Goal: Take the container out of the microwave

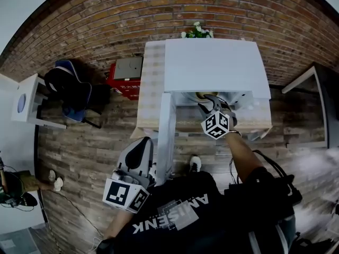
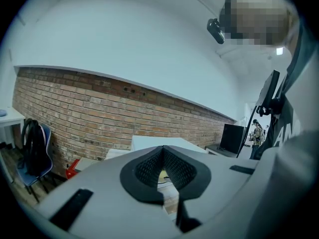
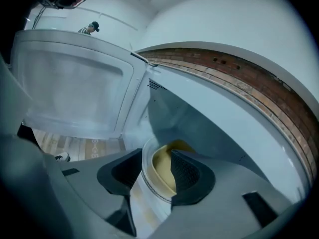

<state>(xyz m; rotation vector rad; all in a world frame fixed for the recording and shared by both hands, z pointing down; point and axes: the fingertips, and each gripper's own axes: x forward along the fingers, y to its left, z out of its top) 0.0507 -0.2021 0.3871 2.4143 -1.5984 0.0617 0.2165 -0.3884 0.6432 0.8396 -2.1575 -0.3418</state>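
Cream container [image 3: 163, 169], inside the microwave [image 3: 214, 128], is clamped by its rim in the right gripper [image 3: 155, 164].

place: office-like room | top of frame: brick wall [image 1: 106, 15] | floor: wood planks [image 1: 79, 152] | centre: microwave [image 1: 212, 62] on table [image 1: 152, 89] | left: chair [image 1: 74, 112], white desk [image 1: 29, 94], red crate [image 1: 123, 86]

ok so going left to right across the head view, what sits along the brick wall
white side table → blue chair with a dark bag → red crate → white microwave → white-edged table at the far right
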